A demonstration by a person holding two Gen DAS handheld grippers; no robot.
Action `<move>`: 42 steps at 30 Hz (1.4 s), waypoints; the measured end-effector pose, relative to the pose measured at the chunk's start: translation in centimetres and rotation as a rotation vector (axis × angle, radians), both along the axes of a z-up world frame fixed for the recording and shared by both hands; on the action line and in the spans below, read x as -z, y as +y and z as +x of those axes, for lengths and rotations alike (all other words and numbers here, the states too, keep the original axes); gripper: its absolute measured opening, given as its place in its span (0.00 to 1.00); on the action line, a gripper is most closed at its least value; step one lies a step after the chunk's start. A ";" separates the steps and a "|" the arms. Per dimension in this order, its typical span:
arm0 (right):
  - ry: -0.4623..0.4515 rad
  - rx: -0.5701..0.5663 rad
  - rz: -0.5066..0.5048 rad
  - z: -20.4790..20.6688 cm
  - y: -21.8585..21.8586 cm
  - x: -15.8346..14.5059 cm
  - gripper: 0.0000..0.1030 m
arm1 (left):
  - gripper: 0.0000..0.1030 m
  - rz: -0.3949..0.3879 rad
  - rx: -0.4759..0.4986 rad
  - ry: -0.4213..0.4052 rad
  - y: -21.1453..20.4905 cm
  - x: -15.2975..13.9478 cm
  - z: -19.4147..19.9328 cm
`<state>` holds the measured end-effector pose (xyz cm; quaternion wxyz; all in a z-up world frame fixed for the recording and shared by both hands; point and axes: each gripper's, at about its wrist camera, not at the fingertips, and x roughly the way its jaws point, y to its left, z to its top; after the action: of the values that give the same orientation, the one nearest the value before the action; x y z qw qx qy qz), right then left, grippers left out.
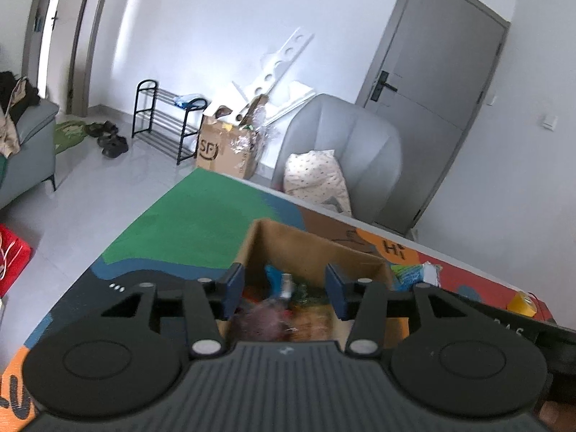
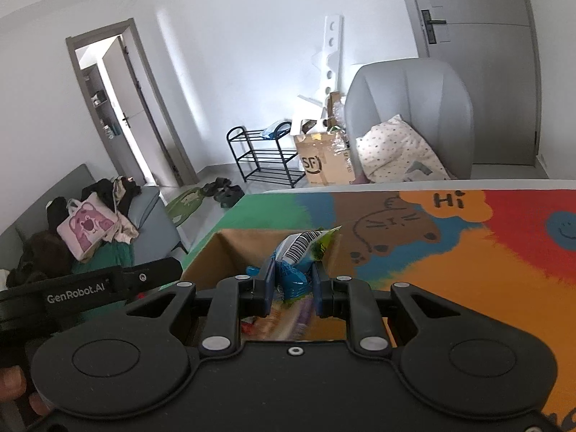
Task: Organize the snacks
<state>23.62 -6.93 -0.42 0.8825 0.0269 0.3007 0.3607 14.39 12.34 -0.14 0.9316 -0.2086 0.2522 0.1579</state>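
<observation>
An open cardboard box (image 1: 288, 241) stands on the colourful table mat (image 1: 187, 219) and holds several snack packs (image 1: 288, 298). My left gripper (image 1: 284, 288) is open and empty, its fingers over the box's near side. In the right wrist view the same box (image 2: 230, 248) lies ahead. My right gripper (image 2: 291, 284) is shut on a blue and green snack bag (image 2: 302, 248) with a barcode, held above the box opening. The left gripper's body (image 2: 90, 288) shows at the left.
A small yellow item (image 1: 522, 304) and a blue-green snack pack (image 1: 410, 275) lie on the mat right of the box. Beyond the table stand a grey armchair (image 2: 414, 108) with a pillow, an SF cardboard box (image 2: 324, 158) and a black shoe rack (image 2: 262, 154).
</observation>
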 end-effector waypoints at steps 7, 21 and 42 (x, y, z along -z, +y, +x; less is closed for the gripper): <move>0.015 -0.049 -0.008 -0.3 2.7 0.3 0.19 | 0.53 -0.008 -0.028 0.031 2.1 0.7 -0.8; 0.069 -0.043 0.040 -0.8 1.5 0.2 0.39 | 0.80 -0.005 -0.027 0.061 2.6 1.5 -1.8; 0.026 0.083 0.050 -3.4 -5.5 -0.5 0.71 | 0.94 0.051 0.084 0.100 -2.6 1.0 -2.9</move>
<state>20.22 -12.48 0.04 0.8918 0.0659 0.3015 0.3308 11.54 9.70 -1.13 0.9287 -0.1658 0.3031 0.1351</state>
